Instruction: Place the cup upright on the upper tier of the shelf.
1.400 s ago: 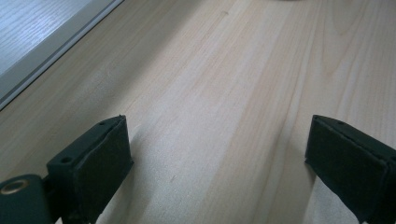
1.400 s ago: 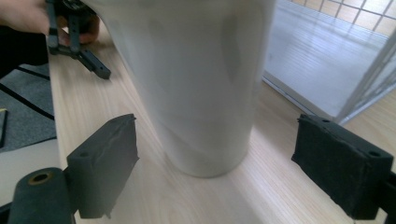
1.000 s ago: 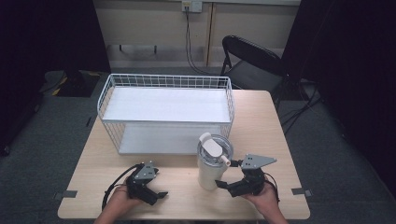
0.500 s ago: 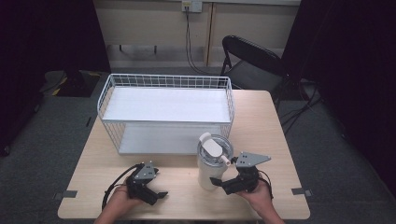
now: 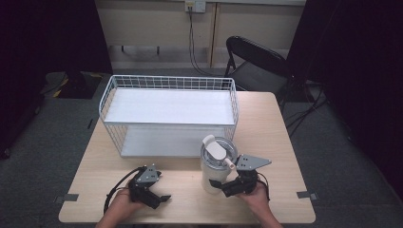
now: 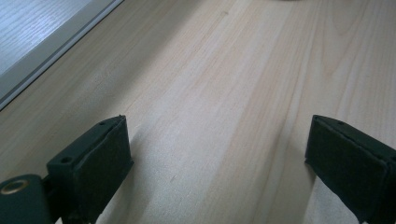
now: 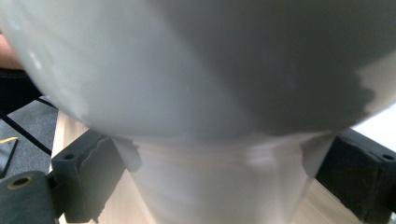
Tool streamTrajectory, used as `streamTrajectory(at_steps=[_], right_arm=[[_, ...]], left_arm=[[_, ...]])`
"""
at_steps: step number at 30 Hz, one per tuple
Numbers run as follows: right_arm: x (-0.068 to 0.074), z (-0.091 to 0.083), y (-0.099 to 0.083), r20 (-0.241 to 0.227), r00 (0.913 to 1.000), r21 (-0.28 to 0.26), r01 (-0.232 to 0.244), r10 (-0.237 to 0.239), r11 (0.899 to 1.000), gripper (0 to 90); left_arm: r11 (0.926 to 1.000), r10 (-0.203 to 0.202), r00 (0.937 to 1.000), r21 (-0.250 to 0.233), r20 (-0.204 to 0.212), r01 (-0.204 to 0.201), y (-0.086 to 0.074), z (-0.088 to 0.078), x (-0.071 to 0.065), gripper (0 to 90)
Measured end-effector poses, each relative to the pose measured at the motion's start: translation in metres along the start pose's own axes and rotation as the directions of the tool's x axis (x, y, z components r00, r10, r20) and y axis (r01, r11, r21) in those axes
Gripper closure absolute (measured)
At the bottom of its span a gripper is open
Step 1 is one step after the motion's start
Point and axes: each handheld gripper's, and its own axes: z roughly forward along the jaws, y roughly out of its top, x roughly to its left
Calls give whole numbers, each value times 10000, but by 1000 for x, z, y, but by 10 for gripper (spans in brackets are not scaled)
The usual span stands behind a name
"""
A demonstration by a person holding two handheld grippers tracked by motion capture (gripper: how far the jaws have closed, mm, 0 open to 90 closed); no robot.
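Note:
A white lidded tumbler (image 5: 216, 164) stands upright on the wooden table (image 5: 266, 123), just in front of the wire basket. My right gripper (image 5: 219, 186) reaches in from the right at its base. In the right gripper view the tumbler's narrow foot (image 7: 210, 186) sits between the two black pads (image 7: 88, 172), which stand wide apart and open on either side of it. My left gripper (image 5: 161, 199) rests low at the front left of the table, open, with only bare wood between its pads (image 6: 93, 163).
A white wire basket (image 5: 171, 83) with two flat shelves takes up the back half of the table. A black folding chair (image 5: 256, 61) stands behind the table's right corner. Bare wood lies between the two grippers.
My right gripper has slid left toward the tumbler, so its jaws now straddle the base. The left gripper and the tumbler have stayed in place.

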Motion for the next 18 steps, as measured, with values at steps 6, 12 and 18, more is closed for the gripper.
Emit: streamTrajectory(at_steps=[6,12,18], right_arm=[[-3,7,-3,-226,9996,-170,-146,142,9997,58],[-4,12,-6,-334,9991,-558,-270,251,9981,56],[-1,13,-7,-106,9995,-783,-321,313,9964,66]], left_arm=[[10000,-23,10000,-21,-5,23,0,0,0,62],[10000,-23,10000,-23,-3,23,0,0,0,61],[10000,-17,10000,-20,-5,17,0,0,0,61]])
